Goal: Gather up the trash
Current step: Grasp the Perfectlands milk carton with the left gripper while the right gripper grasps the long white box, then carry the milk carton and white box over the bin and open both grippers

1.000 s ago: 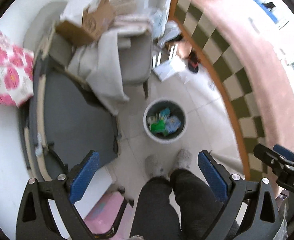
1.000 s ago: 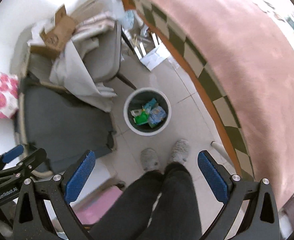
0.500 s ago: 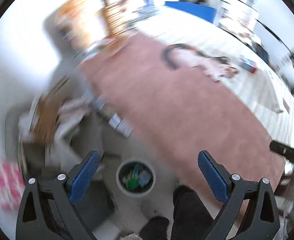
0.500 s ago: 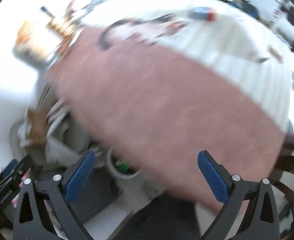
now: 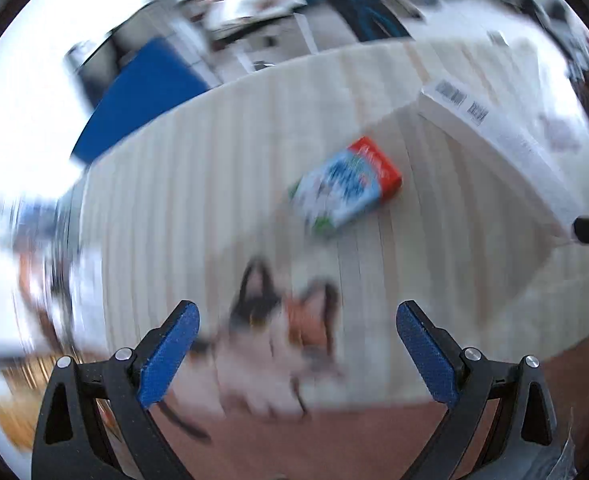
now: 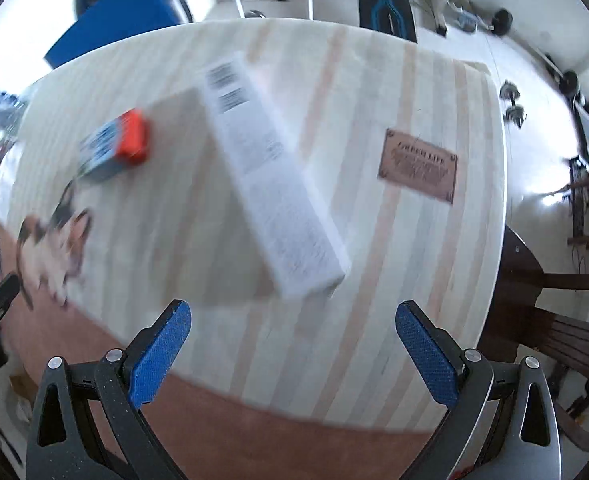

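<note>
Both claws hang wide apart and empty over a pale striped desk (image 6: 434, 240) strewn with boxes.

The long white box (image 6: 270, 184), printed with barcodes and small text, serves as landmark: it lies flat on the desk just ahead of the right claw (image 6: 294, 352). Left of it rests a small blue carton with a red end (image 6: 114, 148), apart from it; the left claw (image 5: 298, 348) sees this carton (image 5: 346, 188) ahead. Nearer the desk's edge, left of the white box, lies a blurred cat-patterned item (image 6: 54, 248). To the right of the white box sits a brown label (image 6: 418, 164).
</note>
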Tool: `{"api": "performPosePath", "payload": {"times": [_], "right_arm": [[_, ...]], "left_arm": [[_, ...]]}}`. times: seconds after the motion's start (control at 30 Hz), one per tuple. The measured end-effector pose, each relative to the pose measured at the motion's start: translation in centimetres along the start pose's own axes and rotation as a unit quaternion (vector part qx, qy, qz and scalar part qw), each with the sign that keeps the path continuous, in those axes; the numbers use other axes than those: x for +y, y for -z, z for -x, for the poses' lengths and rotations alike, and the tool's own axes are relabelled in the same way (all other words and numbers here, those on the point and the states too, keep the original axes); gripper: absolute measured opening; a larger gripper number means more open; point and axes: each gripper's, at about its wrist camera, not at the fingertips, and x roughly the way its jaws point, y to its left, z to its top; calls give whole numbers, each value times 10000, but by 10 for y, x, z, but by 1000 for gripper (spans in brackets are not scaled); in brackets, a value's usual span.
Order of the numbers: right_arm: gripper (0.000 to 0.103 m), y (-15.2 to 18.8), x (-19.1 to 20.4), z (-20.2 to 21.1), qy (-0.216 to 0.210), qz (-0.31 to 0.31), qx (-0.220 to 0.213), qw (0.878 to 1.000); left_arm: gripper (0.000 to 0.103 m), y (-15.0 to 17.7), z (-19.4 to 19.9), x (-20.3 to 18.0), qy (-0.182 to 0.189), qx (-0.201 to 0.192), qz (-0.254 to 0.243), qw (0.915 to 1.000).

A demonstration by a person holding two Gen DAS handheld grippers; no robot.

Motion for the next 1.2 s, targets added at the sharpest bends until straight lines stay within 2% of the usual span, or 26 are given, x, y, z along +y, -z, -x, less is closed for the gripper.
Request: {"api": "performPosePath", "payload": {"times": [0.13,0.23,0.3,0.33,0.37,0.4,0.43,0.5,0.53,0.6,0.67,0.77,0.87,0.93,1.03,1.07,1.1,1.2], "right_arm": [[103,-33,-2,-25,-94,112,209,9997],[103,-48,-3,-38,-445,24,386,9983],[103,-57,-1,-45,-514,40,421,9978],[103,-61,1,-48,-521,55,422,9977],[103,-64,1,-50,-544,56,431,9976],[102,-67,2,-53,-562,49,446,9974],[96,-69,2,-55,-586,29,466,9972],[84,-78,-1,-63,-732,-15,508,9960],[76,-79,-1,-66,-770,-32,528,9956],[74,-80,2,-66,-701,33,464,9964],[64,-79,6,-65,-570,119,407,9975],[60,-76,9,-65,-548,197,406,9975],[59,-64,10,-65,-524,149,442,9975],[59,-47,9,-65,-576,67,499,9971],[59,-13,6,-65,-798,-81,614,9949],[59,-2,5,-66,-836,-137,662,9942],[59,15,2,-67,-901,-222,726,9930],[59,59,-3,-69,-935,-375,934,9905]], "left_arm": [[100,-42,-38,-11,98,211,-915,9955],[100,-54,-59,-19,388,438,-1470,9874],[99,-57,-69,-24,557,559,-1747,9814],[94,-58,-73,-26,614,608,-1820,9795],[82,-58,-77,-27,647,668,-1852,9783],[79,-59,-79,-25,726,693,-1807,9784],[75,-59,-79,-24,872,728,-1742,9781],[51,-58,-79,-19,1335,795,-1548,9757],[51,-55,-79,-18,1336,786,-1429,9775],[51,-47,-80,-12,1260,779,-1107,9827],[51,-39,-85,-2,1316,915,-542,9856],[50,-17,-85,13,1516,1017,479,9820],[50,18,-85,25,1852,1185,1580,9627],[50,54,-81,29,2026,1284,2391,9409],[50,105,-75,23,2244,1458,3278,9061],[50,121,-72,18,2245,1501,3480,8977],[50,143,-67,11,2200,1562,3673,8901],[50,188,-54,-9,2073,1735,3960,8775]]}}
